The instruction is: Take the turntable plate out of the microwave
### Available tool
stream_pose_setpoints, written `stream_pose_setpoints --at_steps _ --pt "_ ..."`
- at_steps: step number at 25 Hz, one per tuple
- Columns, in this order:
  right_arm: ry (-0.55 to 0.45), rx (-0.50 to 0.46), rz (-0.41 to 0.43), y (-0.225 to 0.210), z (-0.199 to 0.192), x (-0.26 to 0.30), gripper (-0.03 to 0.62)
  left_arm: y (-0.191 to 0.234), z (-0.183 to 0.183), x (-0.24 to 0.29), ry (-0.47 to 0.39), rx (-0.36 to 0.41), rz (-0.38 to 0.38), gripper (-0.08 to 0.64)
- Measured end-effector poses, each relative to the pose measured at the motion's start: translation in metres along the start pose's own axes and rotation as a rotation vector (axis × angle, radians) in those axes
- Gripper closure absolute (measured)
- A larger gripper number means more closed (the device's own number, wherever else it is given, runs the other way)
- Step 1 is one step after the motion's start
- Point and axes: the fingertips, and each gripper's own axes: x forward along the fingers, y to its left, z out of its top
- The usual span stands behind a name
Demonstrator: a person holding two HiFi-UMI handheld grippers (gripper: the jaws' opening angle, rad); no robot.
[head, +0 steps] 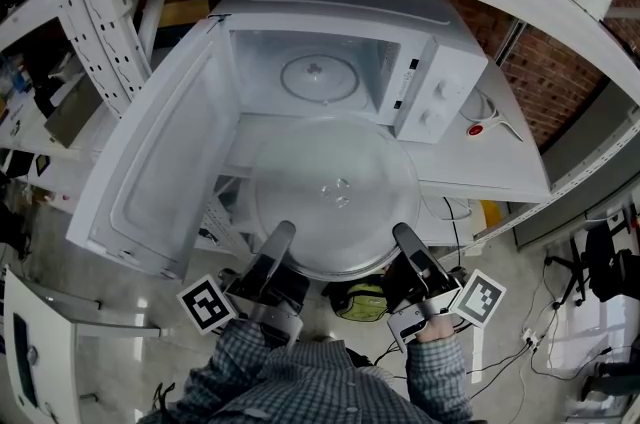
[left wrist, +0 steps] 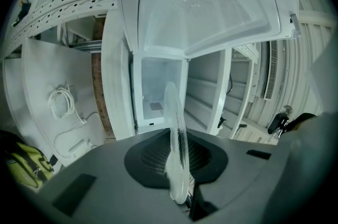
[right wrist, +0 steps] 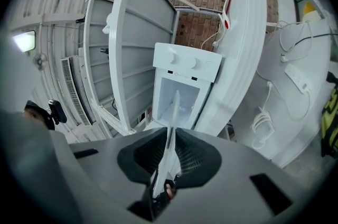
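The clear glass turntable plate [head: 335,197] hangs level in front of the open white microwave [head: 340,62], outside its cavity. My left gripper [head: 282,237] is shut on the plate's near left rim. My right gripper [head: 405,240] is shut on its near right rim. In the left gripper view the plate [left wrist: 177,133] stands edge-on between the jaws of my left gripper [left wrist: 179,194]. The right gripper view shows the same plate [right wrist: 168,151] as a thin edge clamped by my right gripper [right wrist: 161,183]. Inside the cavity lies the round roller ring [head: 320,77].
The microwave door [head: 165,167] hangs wide open to the left, close beside the plate. The microwave stands on a white shelf [head: 490,162] with a cable and a red button [head: 477,128] at its right. A white perforated frame [head: 95,22] rises at the left. A person's checked sleeves [head: 300,382] are below.
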Motion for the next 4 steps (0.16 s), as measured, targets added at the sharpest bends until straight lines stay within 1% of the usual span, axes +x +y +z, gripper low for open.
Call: stream_pose_setpoints --at_steps 4 --pt "0.007 -0.007 0.002 0.0019 0.0001 0.0035 0.540 -0.0008 0.0025 0.0003 -0.006 -0.002 -0.002 0.518"
